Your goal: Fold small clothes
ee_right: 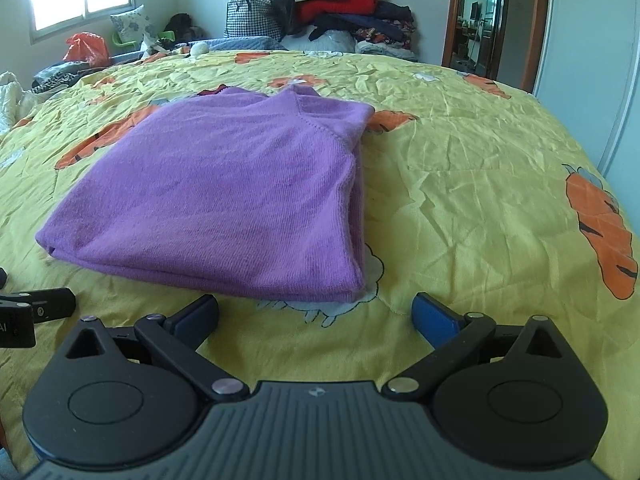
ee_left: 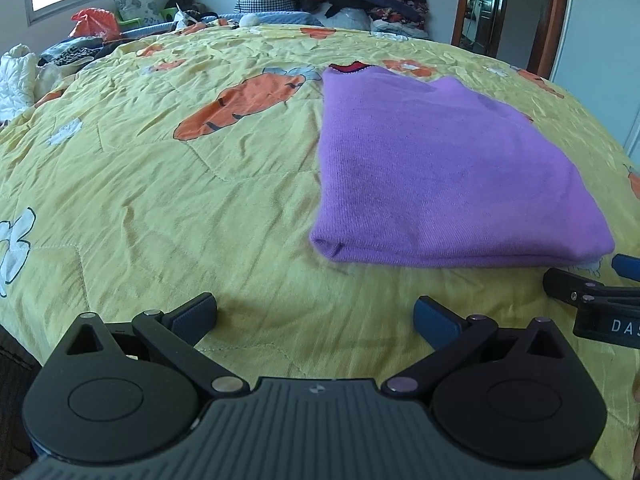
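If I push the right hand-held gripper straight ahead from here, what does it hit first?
Probably the near folded edge of the purple garment, just past the open right hand-held gripper, with only bare yellow bedspread between. Depth is hard to judge.

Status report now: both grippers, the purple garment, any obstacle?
Left gripper open, empty. Right gripper open, empty. Purple sweater lies folded on yellow carrot-print bedspread, untouched. Nothing in the way.
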Action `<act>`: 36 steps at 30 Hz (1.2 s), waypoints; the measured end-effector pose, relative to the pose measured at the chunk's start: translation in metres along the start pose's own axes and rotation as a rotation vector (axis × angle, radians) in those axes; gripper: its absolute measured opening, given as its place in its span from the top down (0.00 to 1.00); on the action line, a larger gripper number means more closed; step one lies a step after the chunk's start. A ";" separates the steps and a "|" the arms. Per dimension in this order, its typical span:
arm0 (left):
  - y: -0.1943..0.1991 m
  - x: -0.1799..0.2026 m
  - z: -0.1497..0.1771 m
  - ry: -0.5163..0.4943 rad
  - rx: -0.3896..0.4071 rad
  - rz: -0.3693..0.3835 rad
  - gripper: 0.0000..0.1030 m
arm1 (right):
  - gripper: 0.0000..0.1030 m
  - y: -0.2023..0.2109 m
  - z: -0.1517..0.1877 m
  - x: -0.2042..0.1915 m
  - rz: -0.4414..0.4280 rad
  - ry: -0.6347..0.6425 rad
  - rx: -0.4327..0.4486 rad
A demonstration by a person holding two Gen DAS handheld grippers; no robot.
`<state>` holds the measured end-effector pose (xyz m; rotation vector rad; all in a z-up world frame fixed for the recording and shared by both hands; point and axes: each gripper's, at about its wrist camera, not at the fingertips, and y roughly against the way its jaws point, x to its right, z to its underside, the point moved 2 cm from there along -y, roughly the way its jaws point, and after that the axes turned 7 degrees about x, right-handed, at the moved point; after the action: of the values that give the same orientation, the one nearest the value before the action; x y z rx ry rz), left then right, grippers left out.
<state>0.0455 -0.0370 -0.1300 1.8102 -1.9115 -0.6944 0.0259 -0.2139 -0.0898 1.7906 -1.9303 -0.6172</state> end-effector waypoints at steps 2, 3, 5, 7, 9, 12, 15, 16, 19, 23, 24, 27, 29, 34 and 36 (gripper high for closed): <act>0.000 0.000 0.000 -0.001 -0.003 0.000 0.00 | 0.00 0.000 0.000 0.000 -0.002 0.000 0.001; -0.001 0.000 0.000 -0.001 -0.006 0.000 0.00 | 0.00 0.000 0.000 0.000 -0.003 0.000 0.001; -0.001 0.000 -0.001 -0.001 -0.013 0.001 0.00 | 0.00 0.000 0.000 0.000 -0.001 0.000 0.001; -0.001 0.000 -0.001 -0.003 -0.011 0.003 0.00 | 0.00 0.000 0.000 0.000 0.002 0.000 0.001; -0.001 0.000 0.000 -0.005 -0.010 0.004 0.00 | 0.00 0.001 0.000 0.000 0.002 0.000 0.000; -0.001 0.000 0.000 -0.003 -0.012 0.002 0.00 | 0.00 0.001 0.000 0.000 0.000 0.003 -0.003; -0.001 0.001 0.000 -0.006 -0.008 0.004 0.00 | 0.00 0.002 0.001 -0.002 0.000 0.003 -0.004; -0.001 0.001 0.001 -0.006 -0.006 0.004 0.00 | 0.00 0.001 0.001 -0.003 0.001 0.003 -0.004; -0.001 0.001 0.001 -0.007 -0.004 0.006 0.00 | 0.00 0.001 0.001 -0.002 0.001 0.001 -0.003; 0.000 0.001 0.001 -0.008 -0.001 0.004 0.00 | 0.00 0.001 0.001 -0.002 0.002 0.001 -0.003; 0.000 0.001 0.001 -0.007 0.000 0.005 0.00 | 0.00 0.001 0.001 -0.002 0.002 0.001 -0.002; 0.000 0.000 0.002 -0.009 0.004 0.006 0.00 | 0.00 0.001 0.001 -0.002 0.003 0.001 -0.002; 0.000 0.000 0.002 -0.009 0.005 0.007 0.00 | 0.00 0.001 0.001 -0.002 0.003 0.000 -0.002; 0.000 0.000 0.002 -0.010 0.006 0.007 0.00 | 0.00 0.001 0.001 -0.002 0.003 0.000 -0.002; 0.001 0.000 0.002 -0.010 0.007 0.007 0.00 | 0.00 0.001 0.001 -0.002 0.003 0.000 -0.002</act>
<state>0.0439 -0.0368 -0.1308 1.8068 -1.9283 -0.6959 0.0245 -0.2123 -0.0901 1.7861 -1.9316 -0.6173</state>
